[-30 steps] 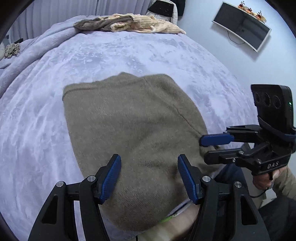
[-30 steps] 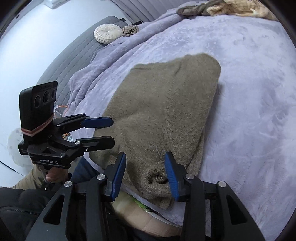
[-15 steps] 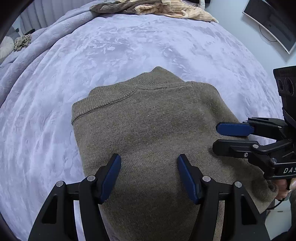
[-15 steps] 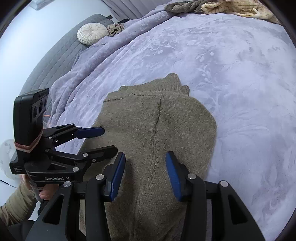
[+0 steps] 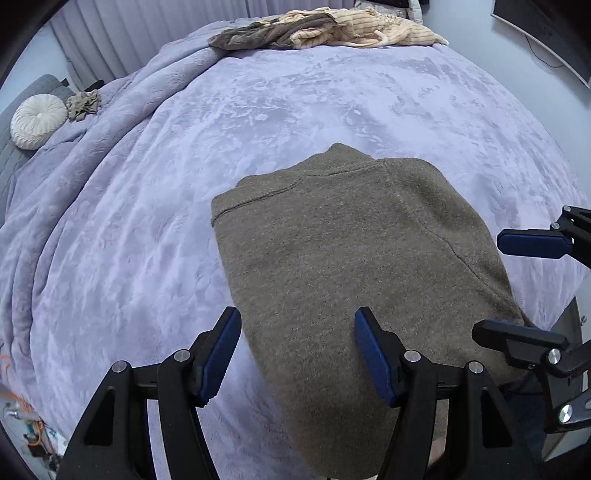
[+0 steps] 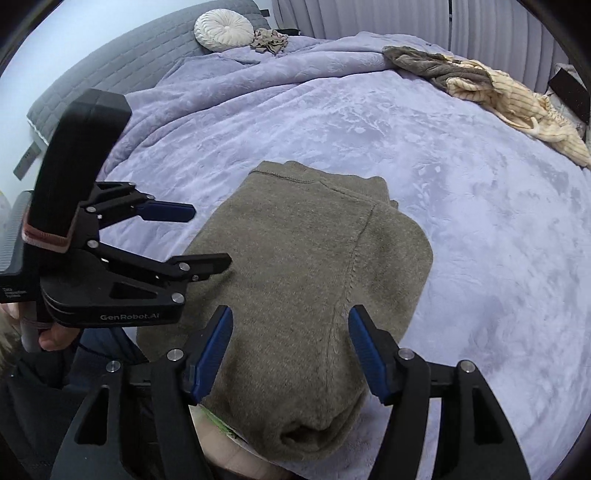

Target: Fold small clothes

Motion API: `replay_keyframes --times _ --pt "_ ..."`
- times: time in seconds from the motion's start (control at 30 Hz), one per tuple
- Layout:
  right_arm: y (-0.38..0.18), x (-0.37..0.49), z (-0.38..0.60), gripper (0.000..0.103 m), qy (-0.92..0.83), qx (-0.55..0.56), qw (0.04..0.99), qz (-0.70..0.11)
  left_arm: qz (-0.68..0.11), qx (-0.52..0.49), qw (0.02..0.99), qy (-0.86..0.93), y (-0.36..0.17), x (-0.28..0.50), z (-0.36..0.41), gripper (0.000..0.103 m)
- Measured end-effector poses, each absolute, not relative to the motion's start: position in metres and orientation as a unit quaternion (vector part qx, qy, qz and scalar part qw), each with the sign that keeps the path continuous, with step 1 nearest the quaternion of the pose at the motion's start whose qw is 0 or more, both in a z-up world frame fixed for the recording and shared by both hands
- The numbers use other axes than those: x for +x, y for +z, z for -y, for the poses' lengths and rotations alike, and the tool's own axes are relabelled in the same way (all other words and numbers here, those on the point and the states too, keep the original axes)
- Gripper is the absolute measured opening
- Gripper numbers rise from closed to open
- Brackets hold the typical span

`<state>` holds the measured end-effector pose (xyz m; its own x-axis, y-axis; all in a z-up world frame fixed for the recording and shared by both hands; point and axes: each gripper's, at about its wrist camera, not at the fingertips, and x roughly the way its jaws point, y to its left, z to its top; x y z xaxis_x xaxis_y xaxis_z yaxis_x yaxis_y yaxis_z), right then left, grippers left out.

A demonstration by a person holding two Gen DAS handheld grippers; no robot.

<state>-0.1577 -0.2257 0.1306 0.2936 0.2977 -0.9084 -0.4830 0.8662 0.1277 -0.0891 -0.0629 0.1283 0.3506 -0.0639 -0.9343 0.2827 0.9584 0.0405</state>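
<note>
An olive-brown knit sweater (image 5: pixel 343 266) lies folded on the lavender blanket (image 5: pixel 147 240), its seamed edge at the far end. My left gripper (image 5: pixel 297 350) hovers open over the sweater's near left part, and its pads touch nothing. In the right wrist view the sweater (image 6: pixel 303 266) runs below my right gripper (image 6: pixel 290 347). Its jaws are opening and the pads stand clear of the knit. A rolled end of the sweater sits at the bed's near edge. Each gripper shows in the other's view: the right gripper (image 5: pixel 517 291) beside the sweater's right side, the left gripper (image 6: pixel 207 238) by its left side.
A heap of brown and cream striped clothes (image 5: pixel 325 29) lies at the bed's far edge. A round white cushion (image 6: pixel 223 29) and a small beige cloth (image 6: pixel 269 40) sit by the grey quilted headboard (image 6: pixel 110 62). A screen (image 5: pixel 546 33) hangs on the wall. A hand (image 6: pixel 55 336) holds the left gripper.
Both grippers have drawn back and up over the sweater, so more of the bed shows. The right jaws have widened. The sweater's seamed far edge has come into sight.
</note>
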Motion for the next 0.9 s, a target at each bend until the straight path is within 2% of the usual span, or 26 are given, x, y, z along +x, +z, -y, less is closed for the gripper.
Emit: replay_keyframes --times 0.3,0.33,0.37,0.4,0.67,0.9 --pt "0.135 -0.176 0.201 0.072 0.195 -0.152 0.805 -0.539 -0.556 0.087 0.825 -0.057 0.134 -0.099 0.056 0.065" --pt "0.136 -0.177 0.199 0.072 0.194 -0.156 0.806 -0.537 -0.558 0.086 0.824 -0.042 0.133 -0.098 0.055 0.068" --pt "0.137 -0.178 0.198 0.073 0.194 -0.159 0.806 -0.537 -0.556 0.087 0.826 -0.033 0.133 -0.098 0.054 0.079" --pt "0.137 -0.178 0.196 0.073 0.193 -0.160 0.805 -0.537 -0.551 0.088 0.829 -0.032 0.134 -0.100 0.054 0.081" --pt "0.136 -0.180 0.193 0.073 0.183 -0.173 0.806 -0.536 -0.545 0.071 0.834 -0.051 0.142 -0.108 0.060 0.081" --pt "0.137 -0.180 0.194 0.073 0.183 -0.173 0.806 -0.536 -0.588 0.041 0.807 -0.044 0.133 -0.108 0.057 0.081"
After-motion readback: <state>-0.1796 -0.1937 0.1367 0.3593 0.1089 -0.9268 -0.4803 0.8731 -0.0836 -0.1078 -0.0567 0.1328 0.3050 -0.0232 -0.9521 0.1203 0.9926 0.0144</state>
